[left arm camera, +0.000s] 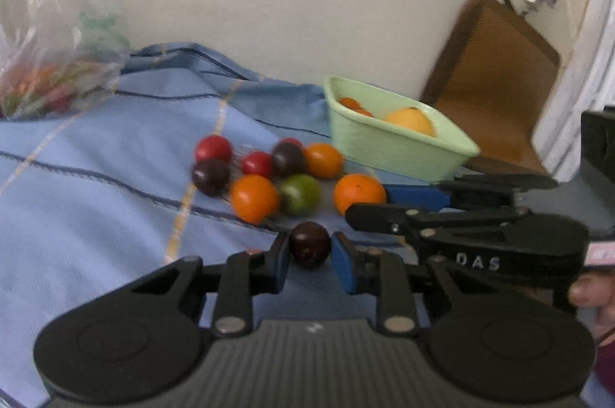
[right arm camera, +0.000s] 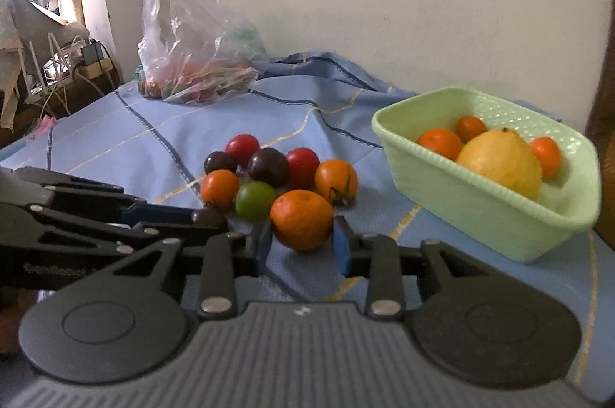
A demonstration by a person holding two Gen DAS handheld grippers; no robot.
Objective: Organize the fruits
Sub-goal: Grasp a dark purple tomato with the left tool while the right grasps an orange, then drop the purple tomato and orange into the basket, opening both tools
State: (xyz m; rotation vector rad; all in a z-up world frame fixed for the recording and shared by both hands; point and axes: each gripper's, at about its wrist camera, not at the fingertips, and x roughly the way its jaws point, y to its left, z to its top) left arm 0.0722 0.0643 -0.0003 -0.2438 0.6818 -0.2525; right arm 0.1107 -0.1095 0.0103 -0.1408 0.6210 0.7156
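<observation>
— While set on the blue cloth [left arm camera: 96,177]: left gripper [left arm camera: 309,256] clamps dark plum [left arm camera: 309,243]?
— Confirmed. Right gripper [right arm camera: 302,243] brackets orange [right arm camera: 301,218], contact unclear; green basket [right arm camera: 480,212] nearby, right.

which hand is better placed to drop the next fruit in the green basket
Right. The right gripper has its jaws around the orange mandarin, and the green basket sits just to its right. The left gripper brackets a dark plum, farther from the basket.

Home: tablecloth [right arm camera: 115,139] (blue), shopping bag [right arm camera: 192,54].
</observation>
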